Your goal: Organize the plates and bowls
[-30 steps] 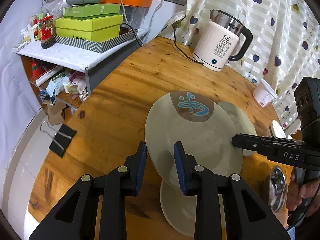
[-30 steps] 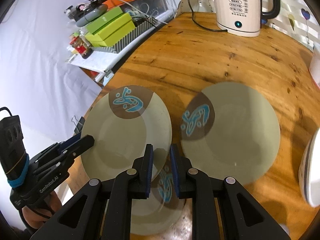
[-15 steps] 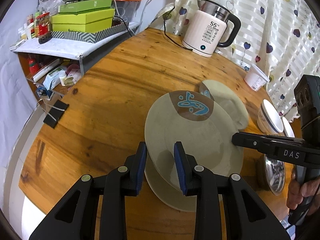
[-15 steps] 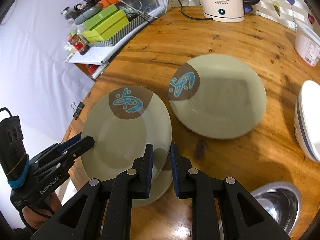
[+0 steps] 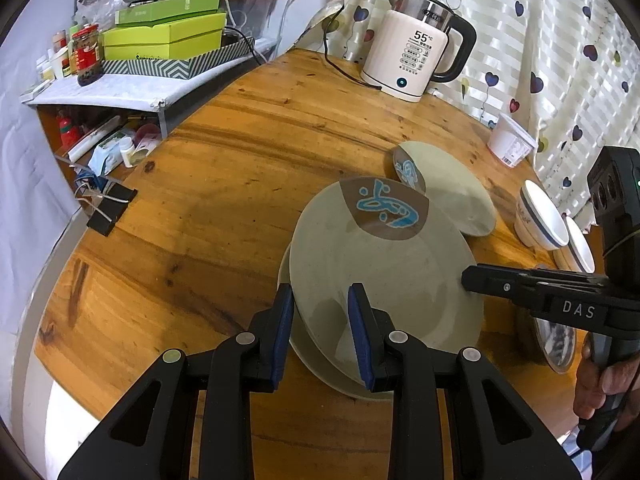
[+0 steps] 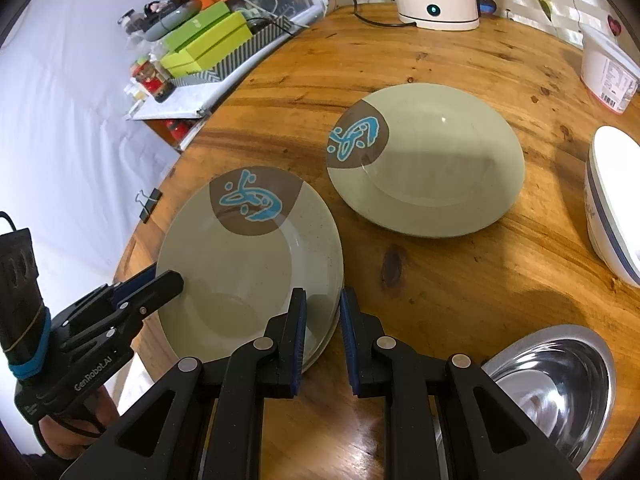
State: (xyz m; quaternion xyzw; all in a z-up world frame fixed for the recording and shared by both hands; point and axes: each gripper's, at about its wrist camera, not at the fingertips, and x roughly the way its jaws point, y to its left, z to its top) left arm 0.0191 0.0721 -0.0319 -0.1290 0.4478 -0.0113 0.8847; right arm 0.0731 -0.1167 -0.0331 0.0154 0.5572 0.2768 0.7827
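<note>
Both grippers, the left and the right, stay clenched on opposite rims of the plate, which has travelled from mid-table to hover just over a second plate (nearly aligned), so stacking looks imminent.

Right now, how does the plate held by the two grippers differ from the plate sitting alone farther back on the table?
The held plate is gripped at two edges, by the left gripper and the right gripper; the far plate is untouched.
The held plate sits over another plate; the far plate lies directly on the table.
The held plate is nearer the table's edge.
Both are pale green with a brown patch and blue design.
</note>
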